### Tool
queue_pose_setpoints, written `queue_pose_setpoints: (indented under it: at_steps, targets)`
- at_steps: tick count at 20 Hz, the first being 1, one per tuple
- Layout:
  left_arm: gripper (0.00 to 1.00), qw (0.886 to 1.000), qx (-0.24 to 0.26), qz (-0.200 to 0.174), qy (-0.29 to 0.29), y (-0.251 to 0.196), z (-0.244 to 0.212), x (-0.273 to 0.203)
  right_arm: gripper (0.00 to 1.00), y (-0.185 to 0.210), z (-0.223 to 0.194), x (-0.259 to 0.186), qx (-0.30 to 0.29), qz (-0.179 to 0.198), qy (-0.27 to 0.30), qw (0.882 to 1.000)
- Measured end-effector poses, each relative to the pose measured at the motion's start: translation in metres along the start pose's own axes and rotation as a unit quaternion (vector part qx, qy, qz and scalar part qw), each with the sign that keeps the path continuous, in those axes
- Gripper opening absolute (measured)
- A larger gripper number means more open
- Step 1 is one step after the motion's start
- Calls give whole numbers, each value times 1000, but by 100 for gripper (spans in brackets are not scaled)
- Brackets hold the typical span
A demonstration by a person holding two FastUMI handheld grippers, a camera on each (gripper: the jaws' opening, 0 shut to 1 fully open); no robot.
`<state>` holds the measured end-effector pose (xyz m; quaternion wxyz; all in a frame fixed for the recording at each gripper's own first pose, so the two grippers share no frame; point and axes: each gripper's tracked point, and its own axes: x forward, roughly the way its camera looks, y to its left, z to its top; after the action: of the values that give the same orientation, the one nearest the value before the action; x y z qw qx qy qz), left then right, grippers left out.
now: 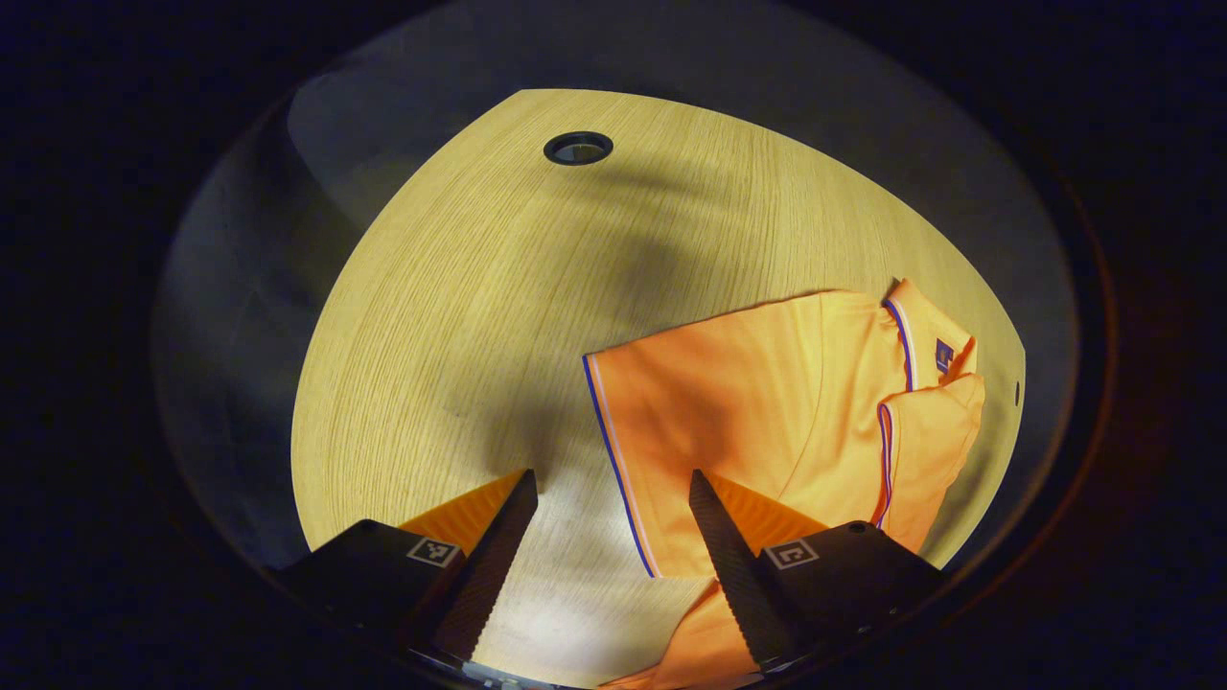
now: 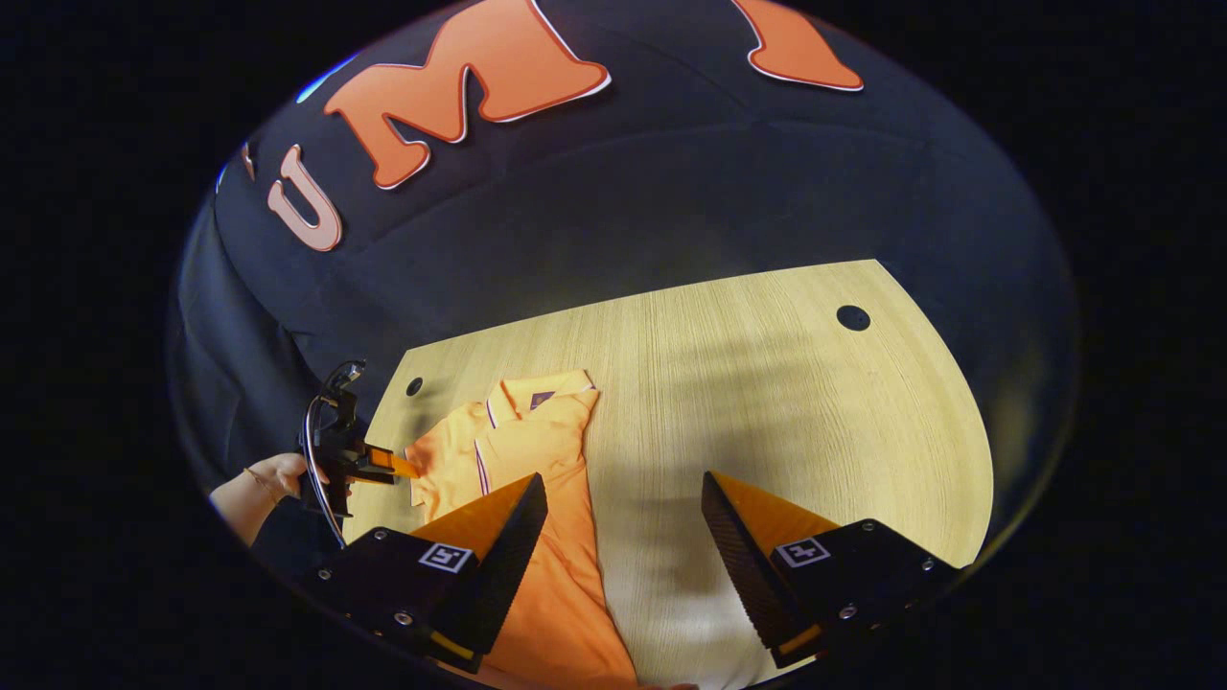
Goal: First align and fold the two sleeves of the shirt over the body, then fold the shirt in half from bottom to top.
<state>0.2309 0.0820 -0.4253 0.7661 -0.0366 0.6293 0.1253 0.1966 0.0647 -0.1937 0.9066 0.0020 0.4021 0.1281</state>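
Worktop (image 1: 460, 287): light wood grain, rounded far edge, one ringed cable hole (image 1: 578, 148) near the back in the left gripper view; in the right gripper view a dark hole (image 2: 852, 317) near the far right edge and a smaller one (image 2: 414, 386) far left.

Orange polo shirt (image 1: 767, 402): lies flat on the worktop, on the right side in the left gripper view and the left side in the right gripper view. Collar (image 2: 537, 391) points toward the booth wall. One striped sleeve (image 1: 925, 450) lies turned in over the body beside the collar. The other striped sleeve hem (image 1: 613, 450) shows at the outer edge of the garment. Whether that sleeve is already folded I cannot tell.

Left hand-held gripper (image 1: 609, 537): fingers spread wide, nothing between them, above the striped hem with bare wood between the tips. Also seen far off in the right gripper view (image 2: 398, 465), held by a hand (image 2: 278, 474), at the shirt's far side.

Right hand-held gripper (image 2: 623, 537): spread wide, empty, poised over the shirt's near edge; its left finger overlaps orange cloth in the picture, contact not confirmed.

Judgement: sleeve stage, probably late. One sleeve looks done; bottom-to-top fold not yet made.

Next move, as I judge it: either pinch the hem under the left gripper and carry it over the body to match the first, or, if both are in, each gripper takes a bottom corner. Single-layer pinch needed.
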Motion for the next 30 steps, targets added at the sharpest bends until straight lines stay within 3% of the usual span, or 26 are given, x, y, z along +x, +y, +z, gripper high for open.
queue_pose_setpoints:
  at_steps: [9,10,11,12,13,14,15,21,30]
  targets:
    - [93,1000,11,9,4,-3,-3,5,99,-18,10,-12,-14,-27,-34,999]
    - [87,1000,12,8,4,-6,-4,7,99,-17,9,-13,-16,-25,-34,999]
    - [67,1000,14,6,4,-9,-4,8,99,-15,8,-12,-17,-23,-33,999]
    - [62,1000,19,2,3,-11,-3,7,99,-14,8,-13,-17,-23,-33,999]
    - [49,1000,22,-5,0,-15,-2,6,99,-13,7,-13,-18,-23,-34,999]
    - [34,1000,21,-2,-7,-16,1,6,99,-13,7,-14,-19,-24,-35,999]
    - [12,999,28,-2,-17,-17,4,4,99,-13,7,-16,-19,-24,-35,999]
    - [9,996,73,-2,-56,-28,15,-24,99,-9,7,-21,-17,-24,-40,999]
    - [9,987,124,-43,-95,-83,6,-80,99,-7,7,-37,-26,-29,-53,998]
